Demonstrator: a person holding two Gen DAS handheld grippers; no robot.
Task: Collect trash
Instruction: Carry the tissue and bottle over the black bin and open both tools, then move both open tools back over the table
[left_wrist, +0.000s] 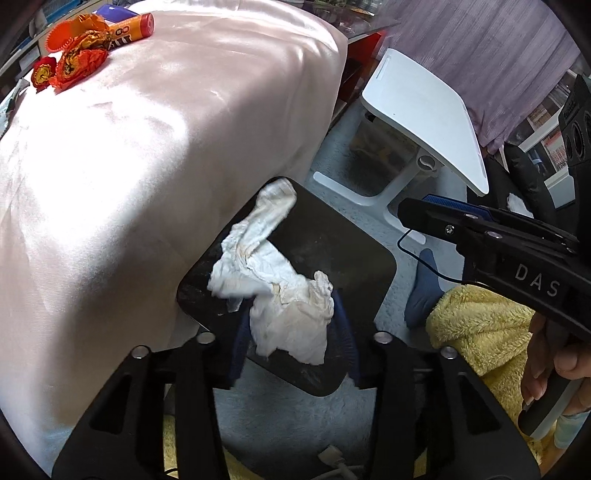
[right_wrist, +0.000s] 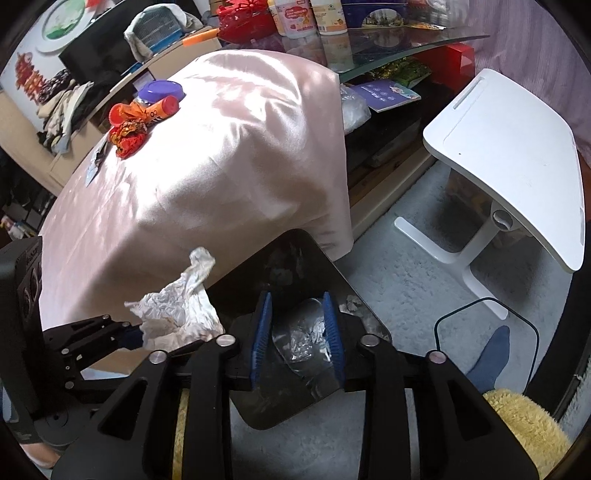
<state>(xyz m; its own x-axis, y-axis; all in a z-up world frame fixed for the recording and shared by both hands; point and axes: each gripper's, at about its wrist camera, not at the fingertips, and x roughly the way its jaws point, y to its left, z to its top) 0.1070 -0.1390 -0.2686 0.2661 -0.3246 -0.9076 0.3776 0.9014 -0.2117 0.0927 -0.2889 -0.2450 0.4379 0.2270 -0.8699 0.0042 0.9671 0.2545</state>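
Pink satin cloth (right_wrist: 229, 155) drapes the table beside grey carpet (right_wrist: 399, 273).

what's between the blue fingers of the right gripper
A crumpled clear plastic wrapper lies between the right gripper fingers, over the black bin; the right wrist view shows it.
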